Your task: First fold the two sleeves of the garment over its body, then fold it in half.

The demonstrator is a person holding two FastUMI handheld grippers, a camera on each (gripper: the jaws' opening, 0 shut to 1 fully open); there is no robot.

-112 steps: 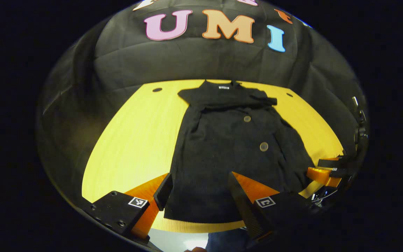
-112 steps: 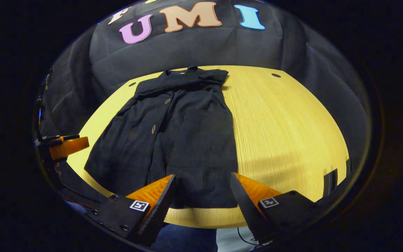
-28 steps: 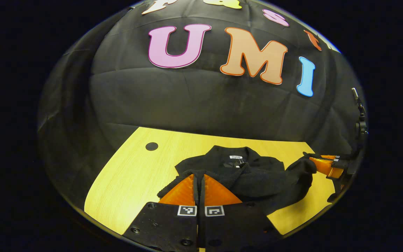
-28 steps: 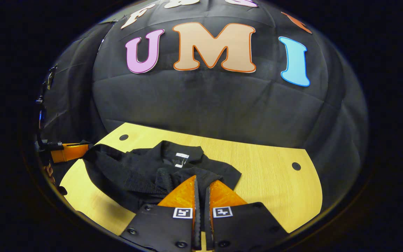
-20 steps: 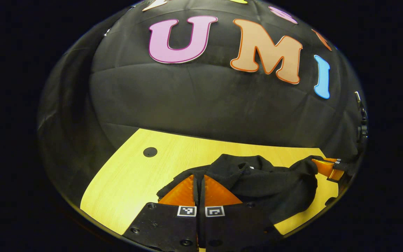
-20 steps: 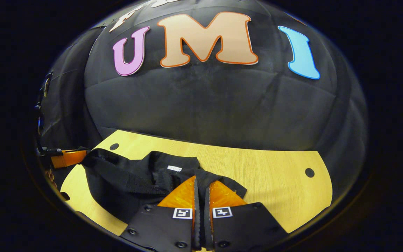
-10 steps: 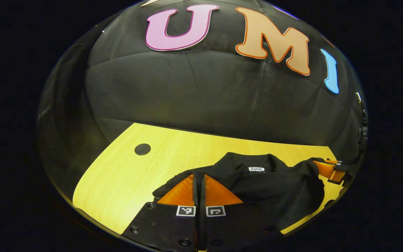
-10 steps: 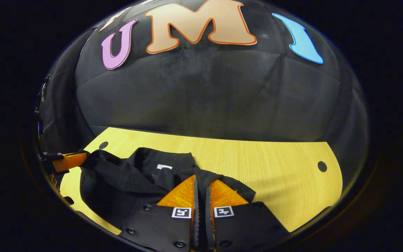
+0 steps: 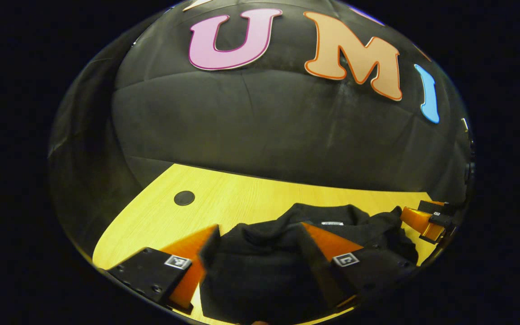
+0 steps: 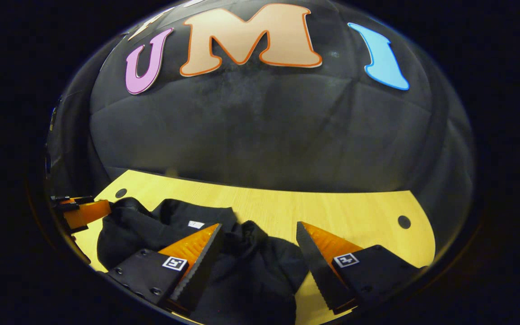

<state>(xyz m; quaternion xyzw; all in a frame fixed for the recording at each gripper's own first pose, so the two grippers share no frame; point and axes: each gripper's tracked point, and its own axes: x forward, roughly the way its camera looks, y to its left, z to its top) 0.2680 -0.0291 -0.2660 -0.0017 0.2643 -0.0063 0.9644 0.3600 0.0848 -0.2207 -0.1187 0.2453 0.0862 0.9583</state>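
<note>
Table point(image 9: 160, 216) bears garment point(image 9: 260, 266) between spread tool point(image 9: 257, 243).

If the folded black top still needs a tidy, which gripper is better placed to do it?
Probably the right gripper: the bunched corner of the garment sits between its open fingers. The left gripper is open over flatter cloth.

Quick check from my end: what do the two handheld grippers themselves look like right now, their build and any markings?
Left gripper: two wedge-shaped fingers that taper to the tips, each on a black block-shaped mount with screw heads and a small square black-and-white marker tag. Right gripper: the same build, with toothed, serrated inner faces on the fingers and a marker tag on each mount. No cables are discernible on either.
</note>
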